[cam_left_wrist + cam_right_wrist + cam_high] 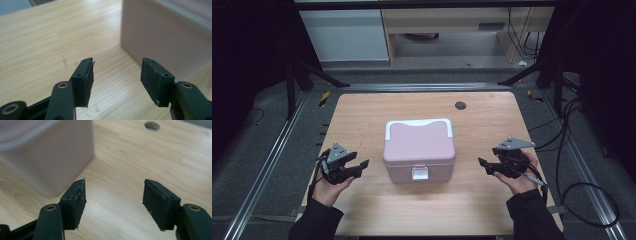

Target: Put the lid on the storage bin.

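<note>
A: Pink box point(419, 150), lid w/ white handle and white latch, stands shut at middle of wood table point(362, 120). Is anything done yet?

B: Not really, I judge. My left claw point(357, 167) and right claw point(486, 166) are both wide, nothing btw the pads, near each side of box but apart. Grasping, opening is all left.

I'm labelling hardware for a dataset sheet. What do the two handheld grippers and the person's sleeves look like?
Both the left gripper and the right gripper are black, each topped by a grey three-cornered plate and trailing a dark cable. Their jaws have brass-coloured pivot rivets, and the black rubbery pads are frayed at the edges. The sleeves are dark.
</note>
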{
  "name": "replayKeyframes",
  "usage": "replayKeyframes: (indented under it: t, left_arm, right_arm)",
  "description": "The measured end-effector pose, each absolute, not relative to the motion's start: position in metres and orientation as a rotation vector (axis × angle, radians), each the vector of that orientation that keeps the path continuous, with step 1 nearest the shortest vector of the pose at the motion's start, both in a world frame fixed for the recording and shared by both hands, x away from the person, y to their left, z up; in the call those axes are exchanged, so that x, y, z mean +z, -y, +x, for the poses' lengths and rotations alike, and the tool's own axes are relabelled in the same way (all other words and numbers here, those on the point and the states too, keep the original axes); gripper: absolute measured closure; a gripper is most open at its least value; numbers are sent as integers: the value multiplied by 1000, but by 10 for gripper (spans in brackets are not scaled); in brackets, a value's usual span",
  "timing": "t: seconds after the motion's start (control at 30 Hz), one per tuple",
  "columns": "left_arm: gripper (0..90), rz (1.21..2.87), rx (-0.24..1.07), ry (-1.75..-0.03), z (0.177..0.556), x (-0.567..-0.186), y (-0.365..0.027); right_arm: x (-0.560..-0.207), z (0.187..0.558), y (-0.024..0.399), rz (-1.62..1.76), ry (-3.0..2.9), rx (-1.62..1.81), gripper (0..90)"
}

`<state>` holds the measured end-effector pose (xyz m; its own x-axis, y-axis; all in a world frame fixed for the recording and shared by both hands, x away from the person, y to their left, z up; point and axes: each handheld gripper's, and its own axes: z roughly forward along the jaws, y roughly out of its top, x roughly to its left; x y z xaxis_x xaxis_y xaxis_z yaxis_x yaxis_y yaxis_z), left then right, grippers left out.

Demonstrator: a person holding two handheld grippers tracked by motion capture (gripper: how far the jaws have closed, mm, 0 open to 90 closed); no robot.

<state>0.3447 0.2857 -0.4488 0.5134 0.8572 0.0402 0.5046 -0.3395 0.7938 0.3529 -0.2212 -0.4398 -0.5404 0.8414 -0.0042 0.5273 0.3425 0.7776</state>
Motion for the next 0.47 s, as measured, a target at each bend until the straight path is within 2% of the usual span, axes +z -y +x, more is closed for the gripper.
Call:
replayKeyframes:
  t: [0.47]
  left_arm:
    - [373, 2062, 607, -1266, 362, -484, -313]
  right_arm:
    - [-481, 370, 265, 1428, -2156, 883, 304]
